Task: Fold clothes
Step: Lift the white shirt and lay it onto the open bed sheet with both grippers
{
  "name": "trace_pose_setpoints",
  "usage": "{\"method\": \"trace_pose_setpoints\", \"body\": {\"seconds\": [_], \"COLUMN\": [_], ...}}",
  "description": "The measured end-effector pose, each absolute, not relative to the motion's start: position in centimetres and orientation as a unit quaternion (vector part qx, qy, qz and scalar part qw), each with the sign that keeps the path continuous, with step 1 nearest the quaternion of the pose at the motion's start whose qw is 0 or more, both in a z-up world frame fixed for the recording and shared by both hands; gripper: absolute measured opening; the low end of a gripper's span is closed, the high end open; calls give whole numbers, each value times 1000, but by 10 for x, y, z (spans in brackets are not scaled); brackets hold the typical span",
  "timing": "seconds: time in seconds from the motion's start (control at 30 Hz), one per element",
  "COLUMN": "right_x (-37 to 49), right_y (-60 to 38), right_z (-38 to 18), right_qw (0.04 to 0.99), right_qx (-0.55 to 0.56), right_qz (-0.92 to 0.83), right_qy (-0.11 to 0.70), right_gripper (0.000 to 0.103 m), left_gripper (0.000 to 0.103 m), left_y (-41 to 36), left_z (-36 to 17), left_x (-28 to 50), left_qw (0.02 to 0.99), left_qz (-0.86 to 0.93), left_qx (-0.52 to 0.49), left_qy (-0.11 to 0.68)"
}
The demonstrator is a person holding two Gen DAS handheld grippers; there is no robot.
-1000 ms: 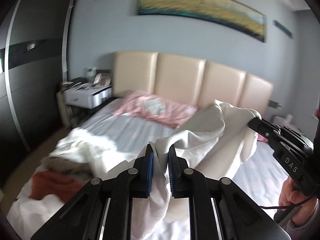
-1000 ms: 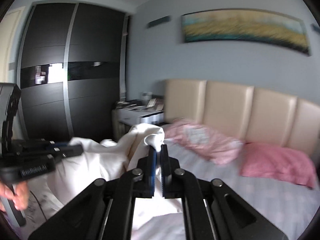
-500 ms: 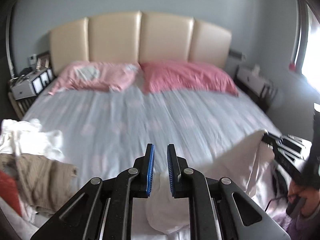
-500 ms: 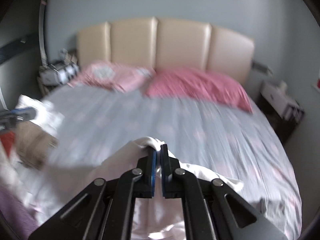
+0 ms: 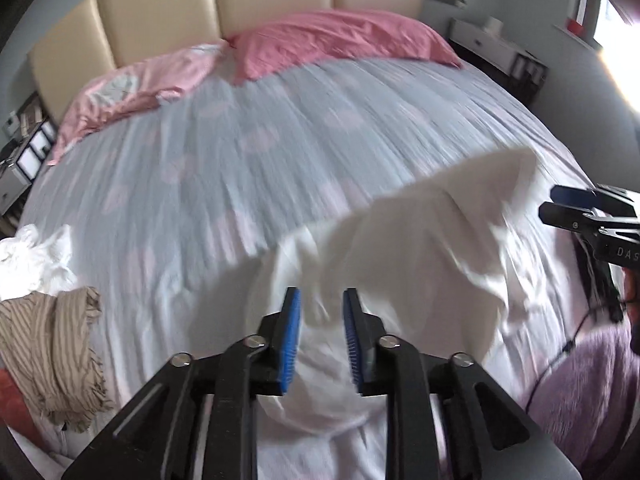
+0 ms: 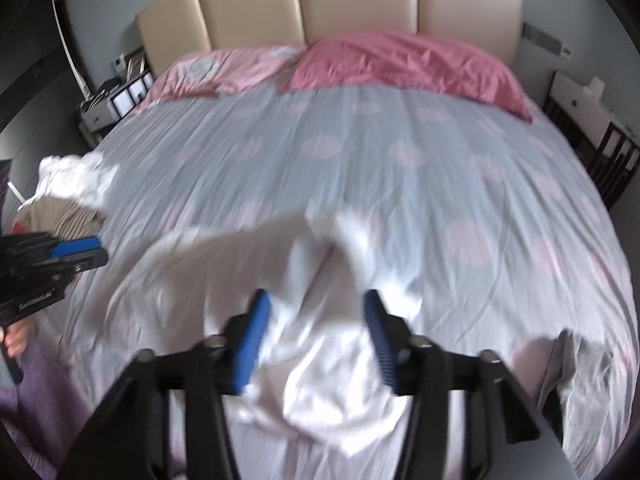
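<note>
Since the earlier frames, where we held the white garment (image 5: pixel 420 248) up in the air with both tools clamped on it, we have swung down over the bed (image 5: pixel 280 128) and the cloth now lies crumpled on the sheet near its foot. Our left gripper (image 5: pixel 320 320) has just been opening; its jaws stand narrowly apart, with cloth seen between the blue pads, which do not seem to press on it. Our right gripper (image 6: pixel 316 320) has just been opening too, and its jaws stand wider, with the garment (image 6: pixel 304 280) lying loose below and between them. We hold nothing. No bins or baskets show; the bed alone carries things: two pink pillows (image 6: pixel 400 64) at the beige headboard (image 6: pixel 360 4), and at the left edge a heap of clothes, a white piece (image 5: pixel 32 252) above a brown striped one (image 5: pixel 52 344), with something red (image 5: pixel 12 392) cut off by the frame. A grey piece (image 6: pixel 576 364) lies at the right edge, half hidden behind our right tool. Motion blur smears the garment, so we cannot tell what sort of garment it is or how its edges lie. Each nightstand (image 6: pixel 116 100) is too small and dim for us to tell what it holds. A purple sleeve (image 5: pixel 592 364) shows low in the left wrist view.
</note>
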State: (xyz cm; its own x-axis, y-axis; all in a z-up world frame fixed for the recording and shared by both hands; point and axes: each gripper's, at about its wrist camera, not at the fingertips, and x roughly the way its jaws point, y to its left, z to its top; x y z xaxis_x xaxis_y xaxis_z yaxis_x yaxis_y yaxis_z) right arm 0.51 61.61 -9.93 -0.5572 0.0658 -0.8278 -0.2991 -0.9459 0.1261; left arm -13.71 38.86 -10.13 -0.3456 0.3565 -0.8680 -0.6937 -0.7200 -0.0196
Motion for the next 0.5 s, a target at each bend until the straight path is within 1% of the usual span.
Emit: {"method": "trace_pose_setpoints", "body": {"seconds": [0.07,0.27,0.33,0.37,0.43,0.47,0.5], "right_x": [15,28,26,24,22,21,20], "right_y": [610,586,584,584,586,586,586], "right_z": [-111,-156,-167,-170,-170,-167,-164], "right_qw": [89,87,95,104,111,112,111], "right_qx": [-487,-560,-574,-578,-578,-574,-571], "right_qz": [858,813,803,799,799,802,805], "right_qy": [139,137,130,126,123,123,121], "right_gripper": [55,55,52,38,13,12,10], "left_gripper": [44,44,44,44,43,38,31], "left_y": [386,383,385,386,389,389,389], "left_z": [-111,-153,-167,-173,-182,-182,-182], "left_x": [-127,-103,-100,-99,-99,-102,-106], "left_qw": [341,350,341,336,326,325,322], "left_qz": [784,743,736,733,730,731,733], "left_qx": [-480,-514,-522,-525,-530,-536,-541], "left_qy": [196,248,263,271,282,270,259]}}
